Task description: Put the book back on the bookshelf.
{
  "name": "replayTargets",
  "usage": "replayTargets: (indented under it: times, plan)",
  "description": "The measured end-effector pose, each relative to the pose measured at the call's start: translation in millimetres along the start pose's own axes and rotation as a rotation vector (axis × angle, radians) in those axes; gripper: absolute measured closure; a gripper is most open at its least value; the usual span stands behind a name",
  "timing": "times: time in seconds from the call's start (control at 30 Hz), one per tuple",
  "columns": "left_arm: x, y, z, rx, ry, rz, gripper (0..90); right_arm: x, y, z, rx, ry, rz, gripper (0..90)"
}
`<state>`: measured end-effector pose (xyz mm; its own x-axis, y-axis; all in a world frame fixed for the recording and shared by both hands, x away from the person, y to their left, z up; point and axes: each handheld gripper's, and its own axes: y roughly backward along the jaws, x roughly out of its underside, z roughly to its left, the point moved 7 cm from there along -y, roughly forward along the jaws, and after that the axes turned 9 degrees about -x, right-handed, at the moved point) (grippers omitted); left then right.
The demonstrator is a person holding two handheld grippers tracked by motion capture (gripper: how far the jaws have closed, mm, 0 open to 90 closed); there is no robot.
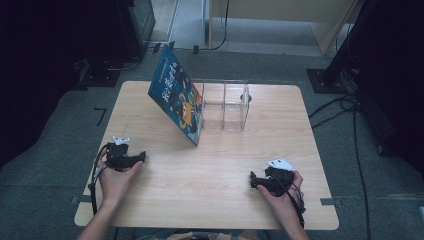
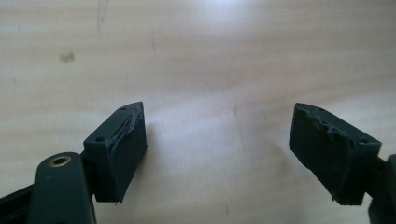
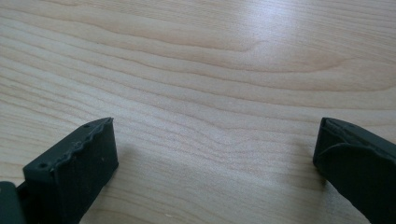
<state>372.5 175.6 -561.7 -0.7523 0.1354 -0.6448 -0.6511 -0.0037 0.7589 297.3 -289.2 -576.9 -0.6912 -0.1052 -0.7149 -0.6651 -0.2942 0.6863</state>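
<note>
Left gripper (image 1: 141, 158) near left on table (image 1: 210, 170), jaws spread, holding nothing. Right gripper (image 1: 252, 181) near right, likewise. Book (image 1: 177, 100) leans on clear rack (image 1: 225, 106), far centre.

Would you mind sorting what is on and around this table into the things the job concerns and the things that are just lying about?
Part of the job:
- book, leaning against the clear rack
- clear rack, its compartments empty
- left gripper, open
- right gripper, open

Just lying about:
- cables on the floor
- black stand base beyond the table
</note>
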Motion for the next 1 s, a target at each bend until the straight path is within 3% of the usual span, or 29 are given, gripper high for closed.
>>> replayTargets:
  times: [0.2,0.57,1.0]
  plan:
    - [23.6,14.9,-3.3,-0.028,-0.023,-0.048,19.2,0.1,0.1,0.0,0.0,0.001,0.001,0.0]
    - [51.2,33.1,2.0,-0.022,-0.015,-0.094,13.6,0.1,0.1,0.0,-0.001,0.0,0.0,0.0]
    - [51.7,33.4,1.1,-0.027,-0.012,-0.09,12.6,0.0,0.0,-0.3,0.001,-0.002,-0.001,0.0]
